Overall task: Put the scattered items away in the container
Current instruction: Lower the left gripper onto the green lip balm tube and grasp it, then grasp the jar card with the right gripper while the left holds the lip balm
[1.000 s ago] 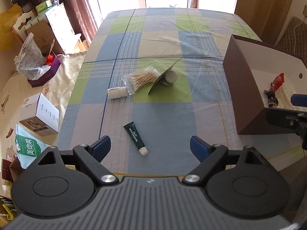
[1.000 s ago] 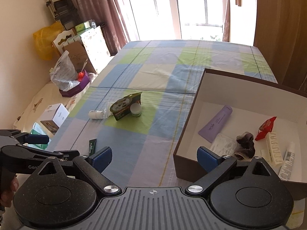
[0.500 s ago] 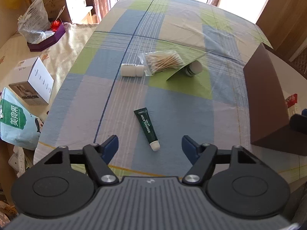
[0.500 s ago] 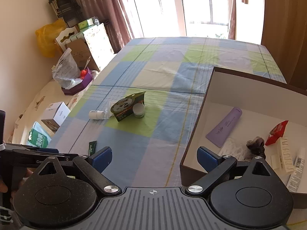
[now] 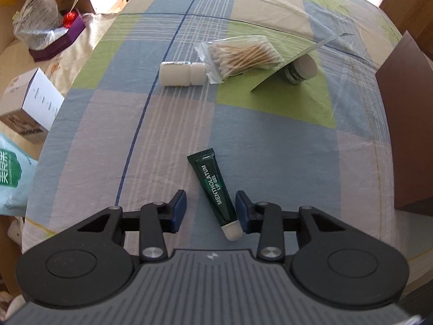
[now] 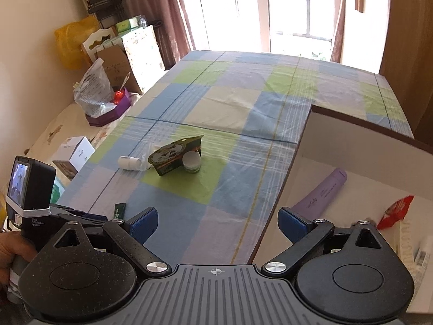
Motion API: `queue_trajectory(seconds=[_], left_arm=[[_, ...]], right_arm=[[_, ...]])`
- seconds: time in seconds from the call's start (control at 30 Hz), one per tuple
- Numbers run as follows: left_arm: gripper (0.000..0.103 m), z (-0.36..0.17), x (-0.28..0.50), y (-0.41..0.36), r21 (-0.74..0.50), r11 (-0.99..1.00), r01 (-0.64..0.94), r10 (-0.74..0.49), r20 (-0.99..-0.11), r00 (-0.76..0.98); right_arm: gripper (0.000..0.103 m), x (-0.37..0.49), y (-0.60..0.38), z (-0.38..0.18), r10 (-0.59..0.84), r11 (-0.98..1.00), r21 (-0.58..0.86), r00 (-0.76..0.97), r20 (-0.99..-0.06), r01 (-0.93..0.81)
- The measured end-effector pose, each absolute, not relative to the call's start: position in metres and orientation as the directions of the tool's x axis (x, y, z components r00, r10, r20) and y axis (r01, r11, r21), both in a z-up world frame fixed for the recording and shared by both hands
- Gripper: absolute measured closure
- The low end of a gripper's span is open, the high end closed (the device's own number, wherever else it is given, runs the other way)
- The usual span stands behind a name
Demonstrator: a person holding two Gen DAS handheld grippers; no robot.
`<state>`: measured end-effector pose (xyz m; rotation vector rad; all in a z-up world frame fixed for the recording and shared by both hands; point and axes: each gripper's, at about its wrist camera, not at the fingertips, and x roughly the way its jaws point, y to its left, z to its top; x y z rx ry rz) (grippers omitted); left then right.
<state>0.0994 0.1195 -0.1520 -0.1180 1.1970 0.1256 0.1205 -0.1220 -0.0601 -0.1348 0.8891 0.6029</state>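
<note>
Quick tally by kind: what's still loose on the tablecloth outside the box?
Tubes: 1, green lip gel tube
Bottles: 1, white pill bottle
Bags: 1, cotton swab bag
Jars: 1, white-lidded jar
Cards: 1, green card
Total: 5

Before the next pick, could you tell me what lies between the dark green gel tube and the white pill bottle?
Only bare checked tablecloth separates the dark green gel tube from the white pill bottle, per the left wrist view.

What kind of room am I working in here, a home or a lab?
Most likely a lived-in home room: a table under a checked tablecloth, curtains beside a bright glazed door, and cardboard boxes and bags piled along the wall.
</note>
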Motion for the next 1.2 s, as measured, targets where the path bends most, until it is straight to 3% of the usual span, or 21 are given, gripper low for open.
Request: queue_trajectory(seconds=[0.03, 0.13, 0.4, 0.63, 0.7, 0.77, 0.83, 0.87, 0.9, 1.03, 1.2], left_arm=[[0.071, -0.152, 0.099, 0.119, -0.018, 0.989, -0.15, 0.038, -0.93, 0.367], [0.09, -0.153, 0.098, 0.119, -0.003, 0.992, -0.126, 0.046, -0.923, 0.382], [0.09, -0.145, 0.096, 0.132, -0.021, 0.992, -0.127, 0.033, -0.913, 0.408], [0.09, -0.145, 0.1, 0.138, -0.04, 0.988, -0.148, 0.023, -0.916, 0.401], [0.09, -0.147, 0.101, 0.139, -0.042, 0.988, -0.152, 0.021, -0.918, 0.396], [0.09, -0.149, 0.101, 0.14, -0.045, 0.987, -0.154, 0.019, -0.92, 0.39], [0.09, -0.15, 0.101, 0.141, -0.045, 0.987, -0.156, 0.019, -0.922, 0.387], [0.09, -0.15, 0.101, 0.141, -0.045, 0.987, -0.155, 0.018, -0.922, 0.388], [0.09, -0.15, 0.101, 0.141, -0.046, 0.987, -0.154, 0.018, -0.921, 0.388], [0.09, -0.151, 0.1, 0.141, -0.05, 0.987, -0.153, 0.014, -0.921, 0.39], [0.09, -0.149, 0.099, 0.138, -0.067, 0.989, -0.129, -0.01, -0.916, 0.401]], right_arm=[[0.003, 0.124, -0.119, -0.06, 0.441, 0.812, 0.113, 0.476, -0.76, -0.572], [0.003, 0.131, -0.104, -0.061, 0.44, 0.73, -0.011, 0.482, -0.758, -0.683], [0.004, 0.13, -0.047, -0.094, 0.448, 0.298, -0.386, 0.485, -0.751, -0.873], [0.005, 0.139, -0.009, -0.133, 0.445, 0.086, -0.529, 0.508, -0.737, -0.844], [0.031, 0.142, -0.002, -0.142, 0.442, 0.057, -0.529, 0.496, -0.747, -0.847], [0.033, 0.146, 0.005, -0.151, 0.438, 0.041, -0.534, 0.496, -0.75, -0.844], [0.054, 0.149, 0.014, -0.158, 0.423, 0.038, -0.517, 0.483, -0.767, -0.855], [0.076, 0.152, 0.018, -0.161, 0.409, 0.047, -0.503, 0.476, -0.779, -0.863], [0.088, 0.155, 0.019, -0.162, 0.401, 0.072, -0.489, 0.474, -0.784, -0.869], [0.099, 0.17, 0.014, -0.147, 0.394, 0.27, -0.356, 0.44, -0.807, -0.895], [0.1, 0.208, -0.03, -0.125, 0.461, 0.647, 0.103, 0.28, -0.842, -0.756]])
